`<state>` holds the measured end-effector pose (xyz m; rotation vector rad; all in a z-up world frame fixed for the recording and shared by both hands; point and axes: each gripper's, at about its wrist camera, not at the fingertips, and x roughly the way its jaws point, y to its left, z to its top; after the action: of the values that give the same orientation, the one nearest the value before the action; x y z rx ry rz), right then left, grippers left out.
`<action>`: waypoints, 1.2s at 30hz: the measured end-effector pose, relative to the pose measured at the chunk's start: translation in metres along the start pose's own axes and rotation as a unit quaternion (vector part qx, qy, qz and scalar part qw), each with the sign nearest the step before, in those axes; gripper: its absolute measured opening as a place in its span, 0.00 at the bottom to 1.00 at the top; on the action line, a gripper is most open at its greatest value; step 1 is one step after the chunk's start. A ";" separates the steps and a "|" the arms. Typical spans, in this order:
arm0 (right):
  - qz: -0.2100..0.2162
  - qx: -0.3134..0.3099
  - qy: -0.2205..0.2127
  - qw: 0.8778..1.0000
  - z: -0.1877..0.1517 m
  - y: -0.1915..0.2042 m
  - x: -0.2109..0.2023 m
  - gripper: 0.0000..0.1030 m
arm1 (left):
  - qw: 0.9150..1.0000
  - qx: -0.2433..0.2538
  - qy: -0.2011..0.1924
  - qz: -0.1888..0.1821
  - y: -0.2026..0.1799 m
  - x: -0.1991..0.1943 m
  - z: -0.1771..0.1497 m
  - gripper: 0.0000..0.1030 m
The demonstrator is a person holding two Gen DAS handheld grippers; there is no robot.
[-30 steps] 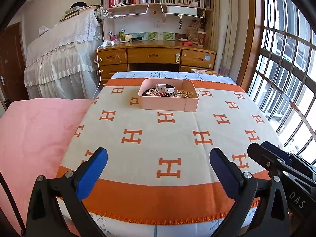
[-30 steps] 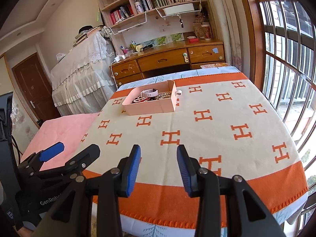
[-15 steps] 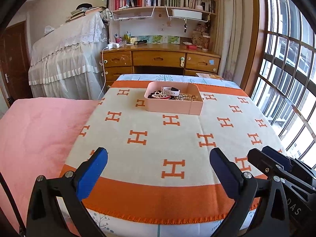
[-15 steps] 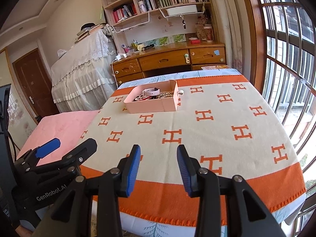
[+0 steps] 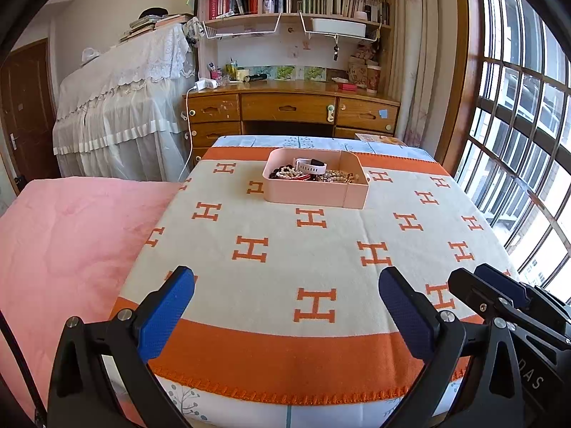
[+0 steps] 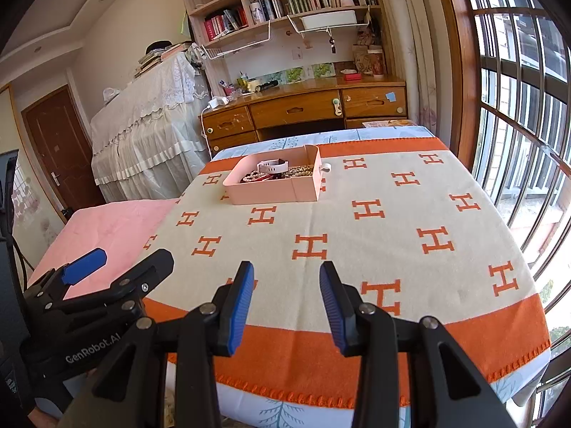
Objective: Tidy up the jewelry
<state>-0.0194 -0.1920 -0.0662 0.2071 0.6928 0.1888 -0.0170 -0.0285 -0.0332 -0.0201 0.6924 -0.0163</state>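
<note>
A pink open box (image 5: 314, 192) (image 6: 271, 192) sits far across the bed on a cream blanket with orange H marks (image 5: 285, 278) (image 6: 357, 235). Inside it lie a white watch (image 5: 309, 166) (image 6: 272, 167), pearl strands (image 5: 283, 172) and other beaded bracelets (image 5: 337, 176) (image 6: 301, 171). My left gripper (image 5: 285, 299) hovers over the blanket's near orange band, jaws wide apart and empty. My right gripper (image 6: 286, 292) hovers beside it, jaws partly apart with nothing between them. Each gripper shows at the other view's edge.
A pink quilt (image 5: 71, 242) covers the bed's left side. Beyond the bed stand a wooden desk with drawers (image 5: 292, 110), bookshelves (image 5: 296, 0) and a lace-covered piano (image 5: 121, 107). A barred window (image 5: 517, 142) runs along the right. A small white ring-like item (image 6: 326, 168) lies beside the box.
Both views have tilted up a little, so the box and blanket sit lower in frame. Neither gripper's jaws have moved.
</note>
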 end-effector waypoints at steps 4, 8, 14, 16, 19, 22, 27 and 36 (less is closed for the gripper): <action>0.000 0.000 0.000 1.000 0.000 0.000 0.000 0.38 | 1.000 0.000 0.000 0.001 -0.001 -0.001 0.000 0.99; 0.000 -0.001 0.000 1.000 0.000 0.000 0.000 0.38 | 1.000 0.000 0.001 0.001 -0.001 -0.001 0.000 0.99; 0.000 0.000 0.000 1.000 0.001 0.000 0.000 0.38 | 1.000 0.001 0.001 0.001 -0.001 -0.001 0.000 0.99; 0.000 0.000 0.001 1.000 0.001 0.000 0.000 0.38 | 1.000 0.001 0.001 0.001 -0.001 -0.001 0.000 0.99; 0.000 0.000 0.001 1.000 0.001 0.000 -0.001 0.38 | 1.000 0.001 0.002 0.001 -0.001 -0.001 0.001 0.99; 0.000 0.000 0.002 1.000 0.001 0.001 -0.001 0.38 | 1.000 0.001 0.004 0.000 -0.001 -0.001 -0.001 0.99; 0.000 0.001 0.002 1.000 0.000 0.000 -0.001 0.38 | 1.000 0.002 0.005 0.000 -0.001 -0.001 -0.006 0.99; 0.000 0.001 0.004 1.000 0.000 0.000 -0.001 0.38 | 1.000 0.001 0.007 0.000 -0.001 -0.001 -0.007 0.99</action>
<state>-0.0202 -0.1923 -0.0655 0.2093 0.7004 0.1891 -0.0219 -0.0297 -0.0376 -0.0176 0.7056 -0.0183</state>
